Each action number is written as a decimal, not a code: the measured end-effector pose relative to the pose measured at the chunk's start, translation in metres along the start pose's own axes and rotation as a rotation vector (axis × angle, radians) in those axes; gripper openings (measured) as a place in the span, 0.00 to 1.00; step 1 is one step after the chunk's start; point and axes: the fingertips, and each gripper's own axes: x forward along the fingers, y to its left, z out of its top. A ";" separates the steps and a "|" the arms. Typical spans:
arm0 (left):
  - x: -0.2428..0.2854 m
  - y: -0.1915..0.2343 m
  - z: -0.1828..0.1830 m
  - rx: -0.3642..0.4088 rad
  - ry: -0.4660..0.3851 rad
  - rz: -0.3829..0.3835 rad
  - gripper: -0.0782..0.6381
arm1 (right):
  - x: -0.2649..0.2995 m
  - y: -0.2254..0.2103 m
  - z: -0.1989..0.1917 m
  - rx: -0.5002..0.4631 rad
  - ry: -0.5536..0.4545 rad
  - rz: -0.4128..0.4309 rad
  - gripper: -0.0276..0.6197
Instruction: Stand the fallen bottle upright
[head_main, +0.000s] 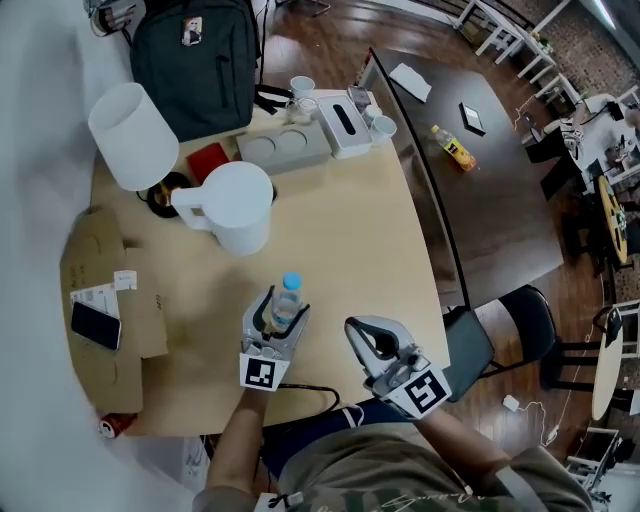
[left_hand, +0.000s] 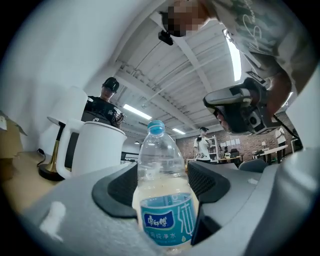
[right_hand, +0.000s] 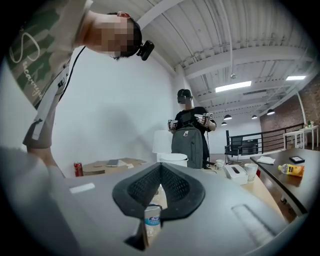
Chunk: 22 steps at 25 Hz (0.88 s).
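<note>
Bottle (head_main: 288, 298) upright near front edge of tabletop (head_main: 350, 230), clamped between left gripper (head_main: 280, 315) jaws; base probably seated, though hidden. Right gripper (head_main: 368, 338) jaws closed, empty. Open evenly, withdraw without brushing bottle.

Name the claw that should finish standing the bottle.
Left. The left claw already grips the bottle, which stands upright between its jaws; the right claw is shut, empty and apart from it.

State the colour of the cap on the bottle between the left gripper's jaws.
Light blue. The cap on the bottle shows best in the left gripper view.
</note>
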 end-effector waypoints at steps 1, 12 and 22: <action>-0.006 -0.003 0.000 0.007 -0.001 -0.011 0.57 | -0.001 0.001 -0.002 -0.013 0.000 -0.001 0.05; -0.050 -0.015 0.001 0.071 0.008 -0.072 0.57 | 0.012 0.044 -0.012 -0.052 -0.014 0.079 0.05; -0.060 -0.016 0.013 0.103 0.017 -0.117 0.57 | 0.018 0.048 -0.011 -0.053 0.005 0.071 0.05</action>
